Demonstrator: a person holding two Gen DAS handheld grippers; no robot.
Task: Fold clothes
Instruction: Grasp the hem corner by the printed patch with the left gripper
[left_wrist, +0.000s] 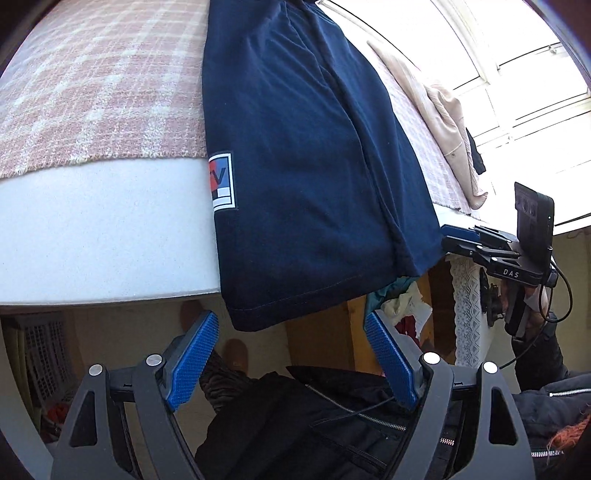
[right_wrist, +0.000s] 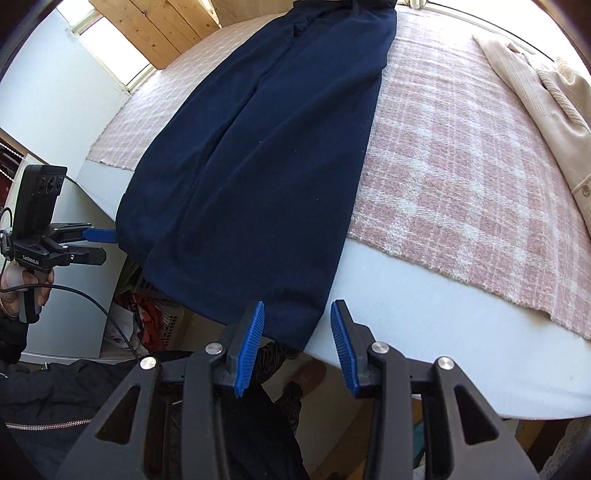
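A navy blue garment (left_wrist: 303, 155) with a red, white and blue logo patch (left_wrist: 221, 182) lies lengthwise on the bed and hangs over its front edge; it also shows in the right wrist view (right_wrist: 258, 155). My left gripper (left_wrist: 291, 325) is open, its blue pads on either side of the hanging hem, just below it. My right gripper (right_wrist: 297, 314) is open at the hem's right corner, the cloth edge between its pads. Each gripper shows from the side in the other's view, the right (left_wrist: 458, 236) and the left (right_wrist: 99, 236), at the hem's outer edges.
A pink plaid blanket (right_wrist: 461, 155) covers the white mattress (left_wrist: 103, 229). A beige garment (right_wrist: 554, 103) lies at the right of the bed. A laundry basket with mixed clothes (right_wrist: 155, 317) stands on the floor below the hem. A bright window (left_wrist: 517, 74) is behind.
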